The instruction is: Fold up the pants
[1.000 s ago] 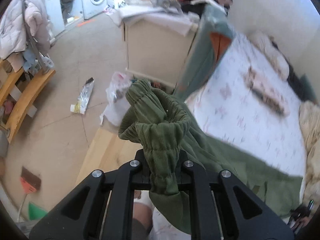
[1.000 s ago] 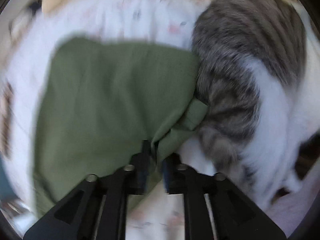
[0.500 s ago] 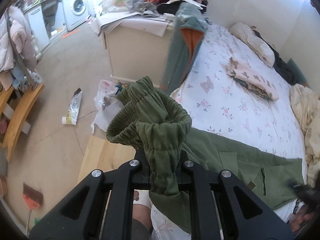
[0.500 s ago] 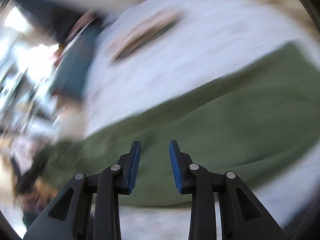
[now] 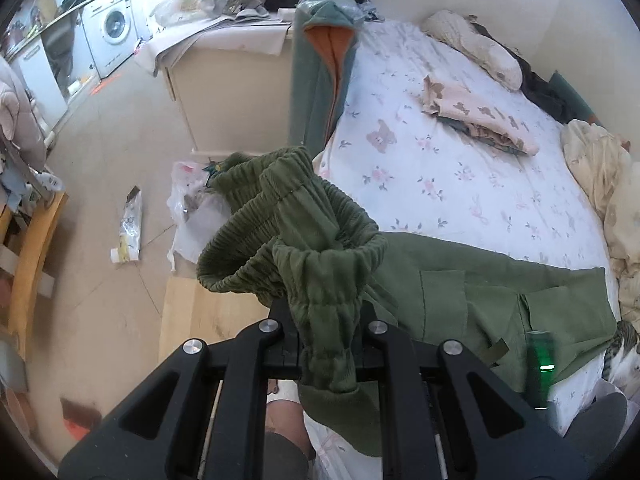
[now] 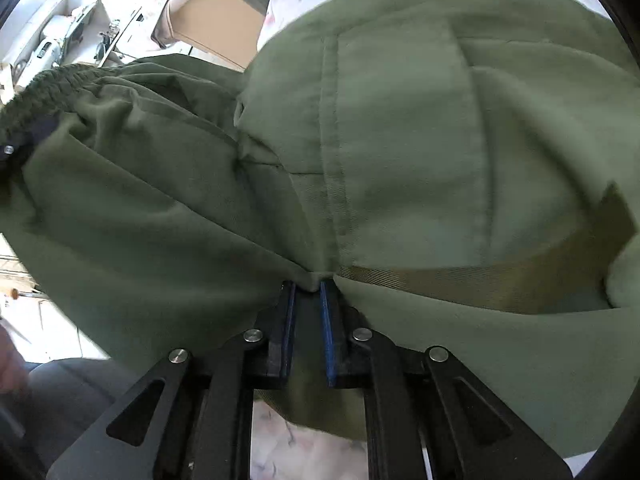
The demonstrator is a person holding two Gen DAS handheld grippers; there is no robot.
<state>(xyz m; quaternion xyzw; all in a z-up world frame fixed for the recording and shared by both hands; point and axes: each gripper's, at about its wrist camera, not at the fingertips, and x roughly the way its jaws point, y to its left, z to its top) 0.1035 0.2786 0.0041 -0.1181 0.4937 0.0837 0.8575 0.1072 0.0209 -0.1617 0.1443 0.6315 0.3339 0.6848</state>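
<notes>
Left gripper [image 5: 326,320]: my jaws are pressed together on the elastic waistband of the pants [image 5: 460,292], low in the middle of the left wrist frame. The gathered band bunches up above the fingers and droops down between them.
Right gripper [image 6: 308,286]: my jaws are closing, with a small fold of the green cloth between the blue pads [image 6: 326,312] at lower centre of the right wrist frame. I cannot say the pads press it firmly.
Pants: from the left wrist view they run from the waistband out to the right edge of the frame, the legs lying flat on the bed sheet [image 5: 440,168]. In the right wrist view the cloth fills nearly the whole frame, a seam and a pocket flap above my fingers, an olive strap [image 6: 500,272] to the right.
Cat [image 5: 624,352]: grey and white fur at the far right edge, just beside the pant leg.
Folded clothes [image 5: 476,116]: a pinkish pile on the sheet, upper right.
Cabinet [image 5: 236,80]: beige, upper centre, cluttered on top.
Washing machine [image 5: 110,36]: upper left, farthest back.
</notes>
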